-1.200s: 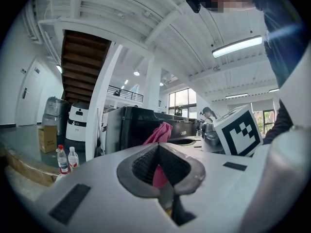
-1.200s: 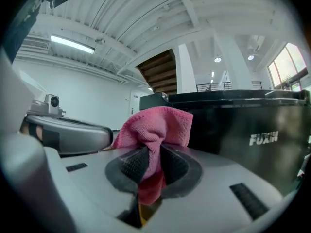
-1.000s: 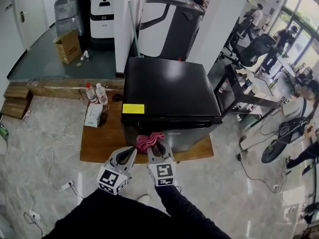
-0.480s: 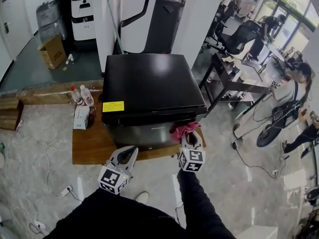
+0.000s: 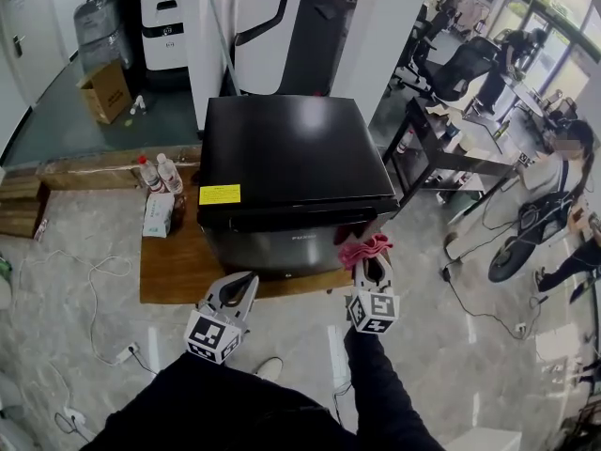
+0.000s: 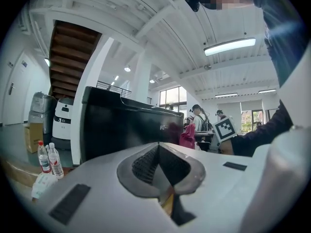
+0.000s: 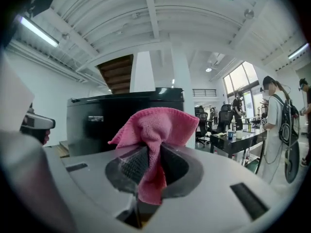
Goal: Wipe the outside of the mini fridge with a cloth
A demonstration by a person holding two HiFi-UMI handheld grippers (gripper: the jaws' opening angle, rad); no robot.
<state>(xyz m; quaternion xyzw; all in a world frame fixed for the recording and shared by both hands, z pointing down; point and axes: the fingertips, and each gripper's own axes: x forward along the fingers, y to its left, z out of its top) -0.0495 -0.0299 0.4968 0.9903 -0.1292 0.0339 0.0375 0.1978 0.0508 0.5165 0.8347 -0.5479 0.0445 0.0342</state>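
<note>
The wiping pass looks to be at the mini fridge's (image 5: 291,148) front face, at the right-hand end of a stroke. The right hand-held gripper (image 5: 372,263) has its jaws clamped on a bunched pink cloth (image 5: 364,250), which sticks out ahead of the tips and sits at the fridge's front right corner, below the top edge. The right gripper view shows the cloth (image 7: 153,135) against that corner, but whether it presses on the door cannot be told.

The left hand-held gripper (image 5: 240,290) hangs apart from the fridge, near the front edge of the wooden surface (image 5: 174,266), its jaws together with nothing between them.

The next move probably calls for carrying the cloth round the corner onto the right side wall, or back across the front, with steady pressure.
</note>
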